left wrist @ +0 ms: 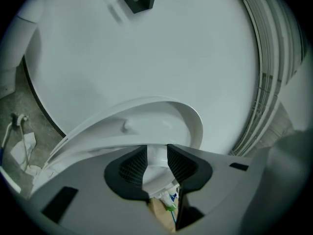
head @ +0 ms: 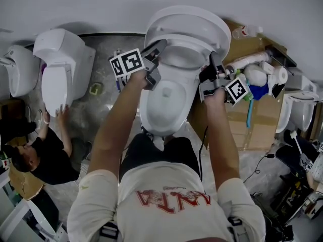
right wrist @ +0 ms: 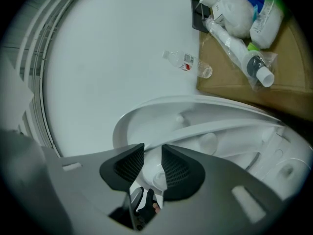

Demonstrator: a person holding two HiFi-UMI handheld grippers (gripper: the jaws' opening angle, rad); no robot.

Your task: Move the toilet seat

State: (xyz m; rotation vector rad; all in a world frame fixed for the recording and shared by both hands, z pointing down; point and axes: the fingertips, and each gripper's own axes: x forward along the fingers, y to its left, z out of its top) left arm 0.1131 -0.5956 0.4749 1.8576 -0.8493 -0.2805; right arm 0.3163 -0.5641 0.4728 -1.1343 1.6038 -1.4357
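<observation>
I'm looking steeply down over the toilet bowl (head: 164, 105), and my own torso is cutting off its front end, while the hinge is hiding behind the raised toilet seat (head: 202, 26). The seat is standing tilted up over the back of the bowl, glossy, white and oval, its smooth curved rim arching across both gripper views. A small round bumper (left wrist: 126, 126) is showing on its underside. Both my bare forearms are reaching forward, one to each side of the seat. The left gripper (head: 154, 52) is clamping the seat's left edge, its ribbed black pads (left wrist: 134, 164) closed on the white rim. The right gripper (head: 214, 64) is pinching the right edge the same way, though I'm struggling to see how deep the rim is sitting there. Behind the seat, beyond the brown cardboard box (head: 252, 125), a clear plastic bottle (right wrist: 188, 62) is lying on its side on the floor.
</observation>
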